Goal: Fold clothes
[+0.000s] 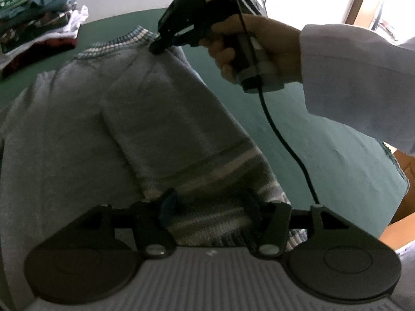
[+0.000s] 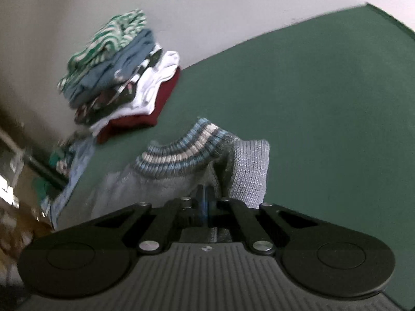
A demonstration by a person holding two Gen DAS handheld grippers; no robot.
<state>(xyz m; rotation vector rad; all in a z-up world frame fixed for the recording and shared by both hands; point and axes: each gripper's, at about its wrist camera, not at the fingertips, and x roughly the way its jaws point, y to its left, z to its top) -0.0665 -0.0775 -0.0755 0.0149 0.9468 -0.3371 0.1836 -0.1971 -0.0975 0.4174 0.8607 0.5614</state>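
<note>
- The grey sweater (image 1: 77, 134) lies on the green counter (image 1: 324, 155), with one side folded over.
- The left tool (image 1: 207, 204) is closed on the striped hem (image 1: 207, 176).
- The right tool (image 2: 205, 199) pinches the sweater's shoulder beside the striped collar (image 2: 179, 153).
- A pile of folded clothes (image 2: 119, 72) sits well apart near the wall.

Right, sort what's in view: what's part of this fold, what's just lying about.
In the fold:
- grey knit sweater
- left gripper, on its striped hem
- right gripper, pinching fabric near the striped collar

Lying about:
- stack of folded clothes
- loose clothes over the table edge
- green table
</note>
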